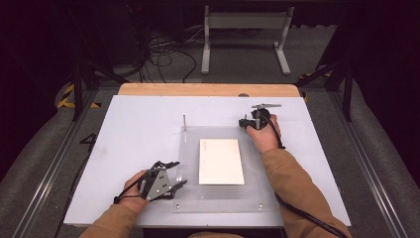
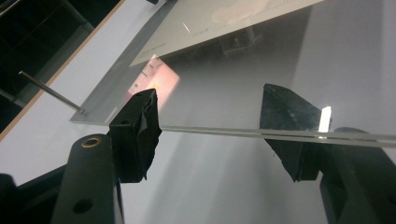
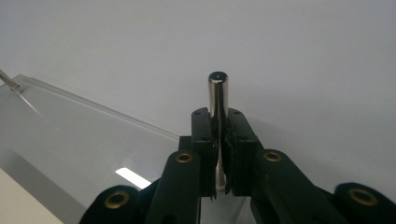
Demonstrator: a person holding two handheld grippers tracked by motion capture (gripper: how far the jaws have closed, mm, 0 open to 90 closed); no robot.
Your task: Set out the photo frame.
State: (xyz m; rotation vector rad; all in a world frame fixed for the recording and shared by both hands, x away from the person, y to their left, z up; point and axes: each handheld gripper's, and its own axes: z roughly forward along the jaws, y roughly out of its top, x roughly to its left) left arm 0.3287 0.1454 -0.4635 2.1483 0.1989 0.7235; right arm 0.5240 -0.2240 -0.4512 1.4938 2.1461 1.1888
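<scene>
Progress approx. halfway: right gripper (image 3: 219,154) clamped tight on steel pin (image 3: 218,100) at far right corner of acrylic plate (image 1: 190,193); far left pin (image 1: 184,122) standing. Left gripper (image 2: 210,135) half-open, straddling near plate edge, no grip yet. White sheet (image 1: 221,161) on plate centre.

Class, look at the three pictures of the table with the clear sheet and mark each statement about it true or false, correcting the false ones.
1. The right tongs are shut on a metal pin. True.
2. A white card lies on the clear sheet. True.
3. The left tongs are clamped tight on the white card. False: their jaws stand apart at the clear sheet's near edge, with the card farther off.
4. A second pin stands upright at the sheet's far left corner. True.
5. The table top is bright red. False: it is pale grey-white.
</scene>
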